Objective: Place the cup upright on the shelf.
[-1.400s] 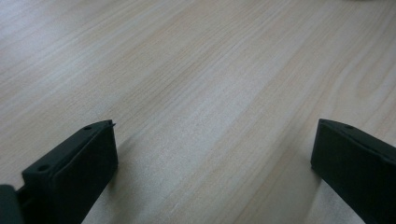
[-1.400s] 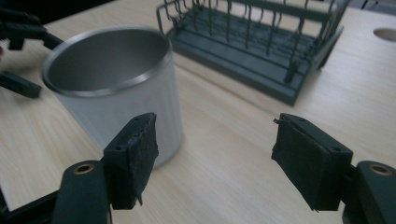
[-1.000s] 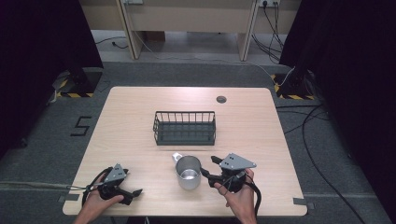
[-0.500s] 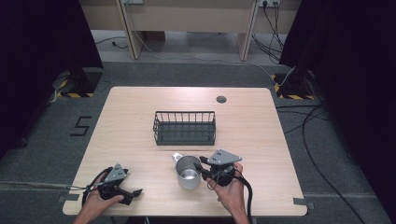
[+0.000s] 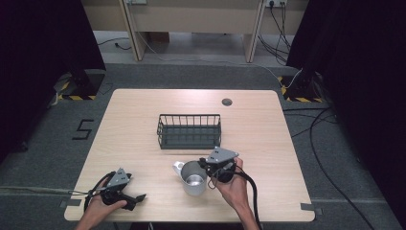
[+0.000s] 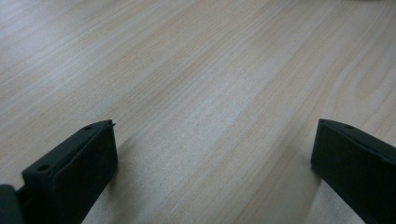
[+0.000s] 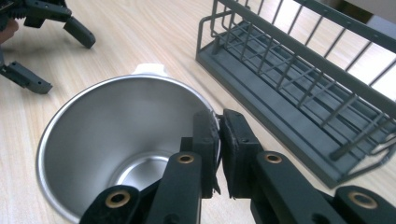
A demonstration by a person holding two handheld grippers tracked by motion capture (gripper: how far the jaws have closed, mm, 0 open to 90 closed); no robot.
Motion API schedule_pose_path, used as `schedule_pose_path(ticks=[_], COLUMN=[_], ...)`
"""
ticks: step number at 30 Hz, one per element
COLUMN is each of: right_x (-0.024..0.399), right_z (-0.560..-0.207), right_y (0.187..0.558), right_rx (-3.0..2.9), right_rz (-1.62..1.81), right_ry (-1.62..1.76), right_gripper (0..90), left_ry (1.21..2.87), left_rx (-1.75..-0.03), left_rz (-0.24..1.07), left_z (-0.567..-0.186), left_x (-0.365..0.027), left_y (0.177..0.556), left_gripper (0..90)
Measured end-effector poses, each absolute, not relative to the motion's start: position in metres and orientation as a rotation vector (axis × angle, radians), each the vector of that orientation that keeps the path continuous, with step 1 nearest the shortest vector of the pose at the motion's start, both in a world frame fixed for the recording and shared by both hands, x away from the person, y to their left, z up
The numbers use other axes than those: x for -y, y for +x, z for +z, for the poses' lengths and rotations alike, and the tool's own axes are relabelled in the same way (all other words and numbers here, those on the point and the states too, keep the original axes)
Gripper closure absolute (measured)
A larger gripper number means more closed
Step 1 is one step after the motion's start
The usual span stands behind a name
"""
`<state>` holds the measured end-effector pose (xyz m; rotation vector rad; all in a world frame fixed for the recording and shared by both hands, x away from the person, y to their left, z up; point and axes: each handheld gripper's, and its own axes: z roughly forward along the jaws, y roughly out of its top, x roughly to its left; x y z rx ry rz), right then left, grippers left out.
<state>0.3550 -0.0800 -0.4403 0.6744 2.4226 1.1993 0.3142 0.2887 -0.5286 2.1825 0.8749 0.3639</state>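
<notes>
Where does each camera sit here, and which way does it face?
High view: above the person's side, looking forward and down on the table; both forearms and grippers show.
Left gripper view: rides the left gripper, looking along open jaws at bare wood.
Right gripper view: rides the right gripper, jaws pinching the steel cup rim.
Shared: high and right gripper views both show cup and wire basket.

A lab recording bay: black curtains [image 5: 43,57], hazard-taped stands [image 5: 72,88], floor cables [image 5: 330,143]; lone table [image 5: 268,143].

Even overhead light, dark surroundings, soft shadows, slightly blurred close-up views.
</notes>
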Motion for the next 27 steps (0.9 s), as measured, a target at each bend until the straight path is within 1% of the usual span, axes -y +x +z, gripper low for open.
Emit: schedule_pose_path(ticks=[10,13,14,15,16,17,18,19,20,21,23,24,27], right_x=[0.076,0.078,0.081,0.081,0.084,0.084,0.086,0.086,0.088,0.088,0.09,0.091,0.092], right_z=[-0.436,-0.435,-0.433,-0.433,-0.433,-0.433,-0.435,-0.435,-0.438,-0.438,-0.442,-0.449,-0.454], right_y=[0.371,0.376,0.374,0.374,0.369,0.369,0.36,0.36,0.35,0.35,0.341,0.332,0.325], right_rx=[-2.486,-2.49,-2.458,-2.458,-2.426,-2.426,-2.389,-2.389,-2.349,-2.349,-2.318,-2.276,-2.265], right_rz=[1.191,1.245,1.304,1.304,1.357,1.357,1.4,1.4,1.46,1.46,1.529,1.552,1.557], right_ry=[0.543,0.539,0.576,0.576,0.626,0.626,0.662,0.662,0.7,0.7,0.727,0.754,0.734], right_gripper=[85.3,80.2,68.1,68.1,55.5,55.5,41.3,41.3,29.8,29.8,21.5,14.7,15.0], left_ry=[2.183,2.183,2.183,2.183,2.183,2.183,2.183,2.183,2.183,2.182,2.183,2.182,2.183], left_rx=[-0.873,-0.875,-0.875,-0.875,-0.875,-0.875,-0.875,-0.875,-0.875,-0.875,-0.875,-0.875,-0.875], left_rz=[0.365,0.364,0.363,0.363,0.363,0.363,0.363,0.363,0.364,0.363,0.364,0.363,0.364], left_z=[-0.529,-0.529,-0.529,-0.529,-0.529,-0.529,-0.529,-0.529,-0.529,-0.529,-0.529,-0.529,-0.529], left_x=[-0.289,-0.289,-0.289,-0.289,-0.289,-0.289,-0.289,-0.289,-0.289,-0.289,-0.289,-0.289,-0.289], left_y=[0.314,0.314,0.314,0.314,0.314,0.314,0.314,0.314,0.314,0.314,0.314,0.314,0.314], left_gripper=[0.0,0.0,0.0,0.0,0.0,0.0,0.0,0.0,0.0,0.0,0.0,0.0,0.0])
